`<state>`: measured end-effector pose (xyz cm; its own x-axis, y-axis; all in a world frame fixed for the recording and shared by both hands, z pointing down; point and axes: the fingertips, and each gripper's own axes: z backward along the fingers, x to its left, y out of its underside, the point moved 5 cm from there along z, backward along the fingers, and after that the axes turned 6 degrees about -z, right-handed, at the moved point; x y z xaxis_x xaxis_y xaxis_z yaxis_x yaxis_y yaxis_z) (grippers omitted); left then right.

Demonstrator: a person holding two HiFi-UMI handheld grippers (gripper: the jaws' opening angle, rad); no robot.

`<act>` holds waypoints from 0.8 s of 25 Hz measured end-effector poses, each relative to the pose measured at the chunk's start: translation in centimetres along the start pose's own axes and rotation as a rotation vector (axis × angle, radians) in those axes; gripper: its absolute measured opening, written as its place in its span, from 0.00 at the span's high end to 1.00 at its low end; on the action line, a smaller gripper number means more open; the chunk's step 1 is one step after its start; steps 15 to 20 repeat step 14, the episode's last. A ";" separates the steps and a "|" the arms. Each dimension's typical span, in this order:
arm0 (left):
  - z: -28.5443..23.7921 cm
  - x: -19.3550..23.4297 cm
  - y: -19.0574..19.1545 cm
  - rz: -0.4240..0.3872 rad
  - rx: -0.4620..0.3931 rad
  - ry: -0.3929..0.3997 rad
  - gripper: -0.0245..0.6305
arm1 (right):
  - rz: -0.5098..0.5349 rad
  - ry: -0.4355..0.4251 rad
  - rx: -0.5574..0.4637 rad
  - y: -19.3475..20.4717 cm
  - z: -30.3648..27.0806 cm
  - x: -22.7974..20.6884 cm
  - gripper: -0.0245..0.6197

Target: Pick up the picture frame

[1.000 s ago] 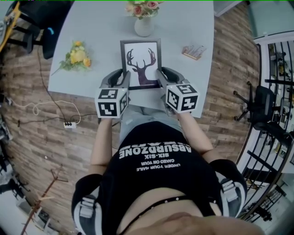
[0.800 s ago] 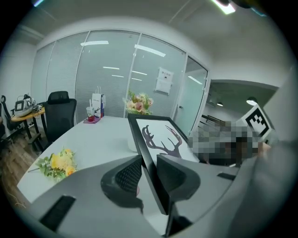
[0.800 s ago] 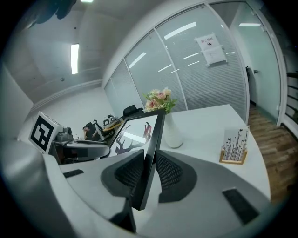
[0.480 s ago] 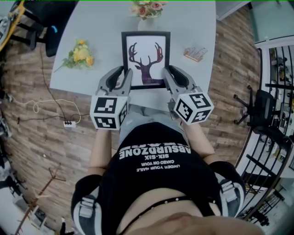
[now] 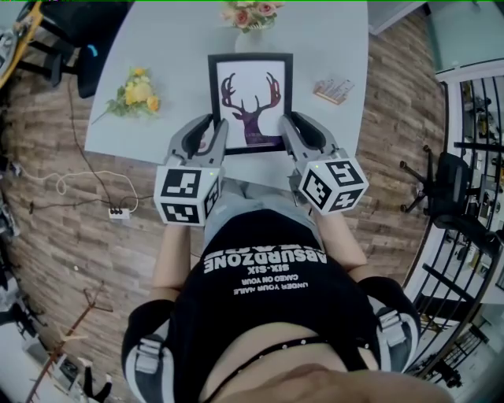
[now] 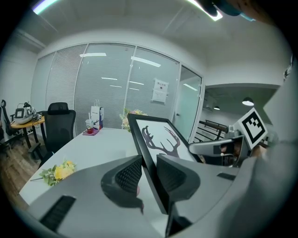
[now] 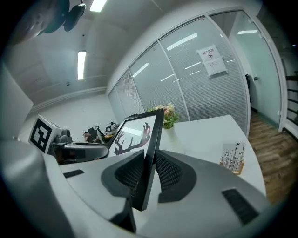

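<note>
Head view: one picture frame (image 5: 250,98) sits above the tabletop's (image 5: 339,39) near edge, between the left gripper (image 5: 211,132) and the right gripper (image 5: 289,127). It looks lifted clear, so the pick-up seems essentially done. One vase (image 5: 250,16), one yellow bouquet (image 5: 138,93) and one card stand (image 5: 335,89) rest on the table.

Left gripper view: the jaws clamp the frame's left edge.

Right gripper view: the jaws clamp its right edge.

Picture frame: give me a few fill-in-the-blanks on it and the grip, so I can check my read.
The picture frame has a ____ border.
It is clamped by ____ grippers, the left gripper and the right gripper.
In the head view, the yellow flowers lie to the frame's ____.
Missing words: black; two; left.
</note>
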<state>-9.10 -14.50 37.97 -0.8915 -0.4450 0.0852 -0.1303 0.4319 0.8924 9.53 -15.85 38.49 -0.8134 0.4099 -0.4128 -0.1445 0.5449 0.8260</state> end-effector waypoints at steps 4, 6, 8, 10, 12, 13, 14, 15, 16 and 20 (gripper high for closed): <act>0.1 0.1 0.2 0.011 0.001 0.001 0.79 | 0.003 -0.002 0.009 0.2 -0.1 0.1 0.82; 0.2 0.2 0.4 0.014 0.003 -0.002 0.79 | 0.005 -0.004 0.011 0.3 -0.2 0.2 0.82; 0.3 0.2 0.5 0.019 0.006 -0.005 0.79 | 0.008 -0.007 0.013 0.4 -0.1 0.2 0.82; 0.3 0.2 0.6 0.025 0.008 -0.008 0.79 | 0.011 -0.009 0.016 0.5 -0.1 0.3 0.82; 0.3 0.2 0.7 0.028 0.011 -0.010 0.79 | 0.012 -0.008 0.020 0.5 -0.2 0.3 0.82; 0.3 0.2 0.8 0.028 0.013 -0.010 0.79 | 0.012 -0.007 0.023 0.6 -0.2 0.3 0.82; 0.3 0.3 0.9 0.029 0.015 -0.010 0.79 | 0.013 -0.007 0.025 0.6 -0.3 0.3 0.82; 0.3 0.3 0.9 0.029 0.015 -0.010 0.79 | 0.013 -0.007 0.025 0.6 -0.3 0.3 0.82; 0.3 0.3 0.9 0.029 0.015 -0.010 0.79 | 0.013 -0.007 0.025 0.6 -0.3 0.3 0.82; 0.3 0.3 0.9 0.029 0.015 -0.010 0.79 | 0.013 -0.007 0.025 0.6 -0.3 0.3 0.82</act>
